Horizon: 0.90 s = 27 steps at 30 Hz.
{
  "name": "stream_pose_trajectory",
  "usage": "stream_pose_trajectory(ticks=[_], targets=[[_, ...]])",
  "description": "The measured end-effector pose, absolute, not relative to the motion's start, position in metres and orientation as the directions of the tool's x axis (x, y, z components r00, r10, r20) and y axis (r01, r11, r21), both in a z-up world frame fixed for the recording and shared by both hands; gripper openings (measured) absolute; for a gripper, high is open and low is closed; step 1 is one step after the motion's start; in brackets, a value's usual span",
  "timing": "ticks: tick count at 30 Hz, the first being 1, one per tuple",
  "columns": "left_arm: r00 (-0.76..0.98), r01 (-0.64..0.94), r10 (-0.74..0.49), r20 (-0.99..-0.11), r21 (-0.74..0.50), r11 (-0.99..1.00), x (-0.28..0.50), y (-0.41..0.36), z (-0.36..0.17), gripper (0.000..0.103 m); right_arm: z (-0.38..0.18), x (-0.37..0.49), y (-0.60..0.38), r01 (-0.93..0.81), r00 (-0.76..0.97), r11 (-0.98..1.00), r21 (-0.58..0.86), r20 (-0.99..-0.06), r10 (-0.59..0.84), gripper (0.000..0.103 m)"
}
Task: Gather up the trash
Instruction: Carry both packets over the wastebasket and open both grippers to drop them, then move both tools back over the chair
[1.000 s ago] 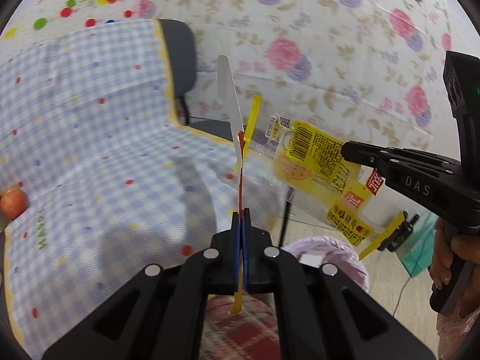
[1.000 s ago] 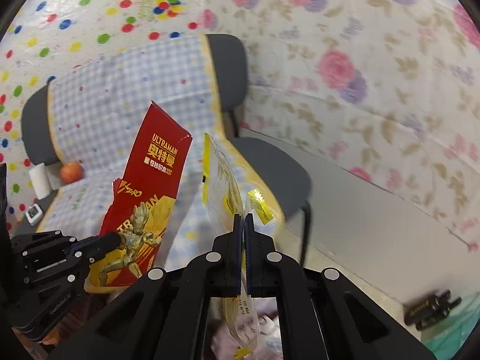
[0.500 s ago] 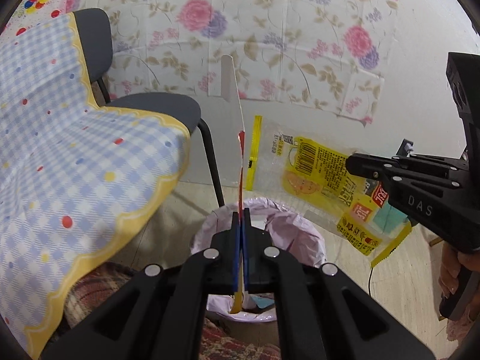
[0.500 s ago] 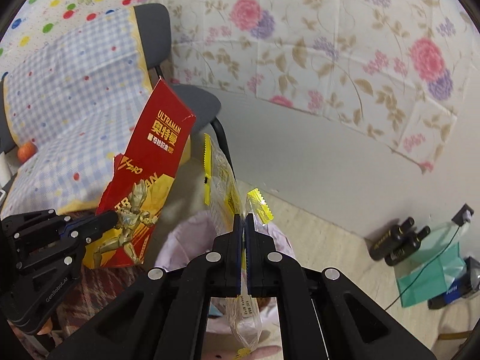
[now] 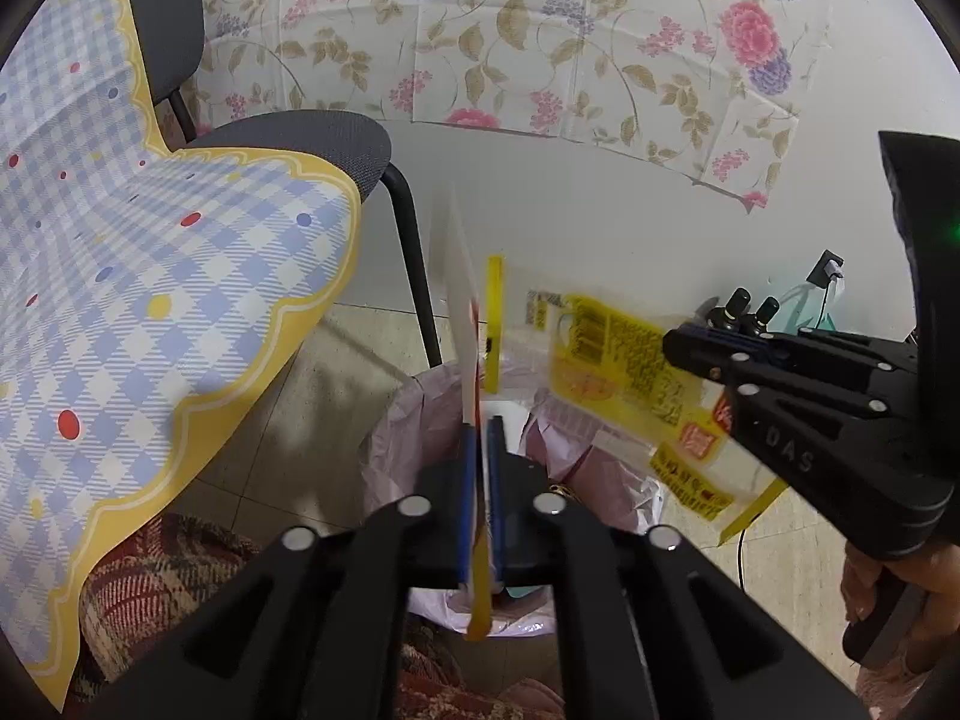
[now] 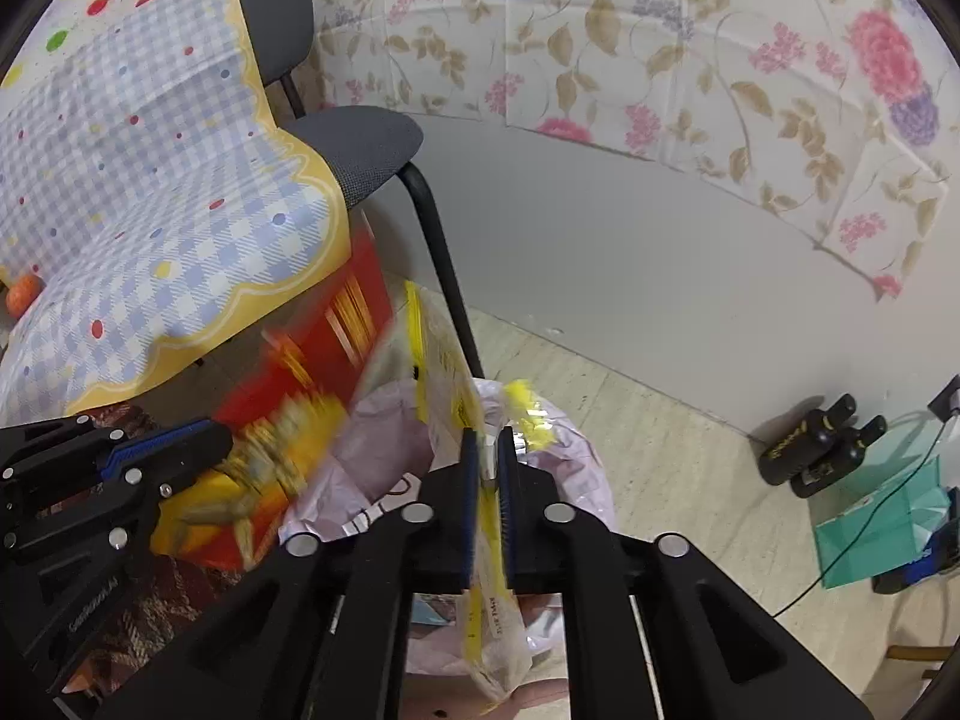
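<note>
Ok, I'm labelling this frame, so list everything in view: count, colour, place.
red snack bag: one, red and gold, between the left claw's fingers, over the bin.
yellow wrapper: one, clear and yellow, between the right claw's fingers, over the bin.
bin: one, pale pink liner, on the floor below both claws.
chair: one, grey seat, black legs, behind the bin.
checked cloth: one, blue-white with yellow border, draped left.
orange ball: one, far left on the cloth.
black bottles: two, by the wall, right.
green bag: one, floor, right.
left claw: black, jaws opening.
right claw: black, jaws opening.
hand: one, on the right claw's grip.
</note>
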<state>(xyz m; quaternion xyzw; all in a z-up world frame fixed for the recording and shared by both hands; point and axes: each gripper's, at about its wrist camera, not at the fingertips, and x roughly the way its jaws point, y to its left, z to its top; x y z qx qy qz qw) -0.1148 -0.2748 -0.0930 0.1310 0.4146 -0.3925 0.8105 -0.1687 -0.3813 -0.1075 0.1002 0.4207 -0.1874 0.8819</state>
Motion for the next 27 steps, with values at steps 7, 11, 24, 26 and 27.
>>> stream_pose_trajectory(ticks=[7,11,24,26,27], targets=[[0.387,0.712,-0.545,-0.744,-0.135,0.689,-0.1,-0.255,-0.08,0.055,-0.107,-0.156,-0.379,0.404,0.586,0.914,0.03,-0.776,-0.234,0.066],[0.441,0.675,-0.536,-0.719,-0.128,0.727,-0.092,-0.235,-0.066,0.083,-0.093,-0.154,-0.377,0.4,0.604,0.916,0.022,-0.758,-0.246,0.088],[0.578,0.56,-0.405,-0.709,-0.017,0.828,-0.083,-0.183,-0.027,0.096,-0.04,-0.146,-0.338,0.299,0.671,0.954,-0.006,-0.71,-0.215,0.094],[0.6,0.52,-0.373,-0.708,-0.009,0.854,-0.08,-0.17,-0.02,0.096,-0.029,-0.141,-0.327,0.254,0.688,0.967,-0.003,-0.702,-0.183,0.094],[0.613,0.501,-0.358,-0.705,-0.004,0.865,-0.079,-0.163,-0.017,0.096,-0.025,-0.14,-0.322,0.238,0.698,0.971,-0.004,-0.695,-0.173,0.094]])
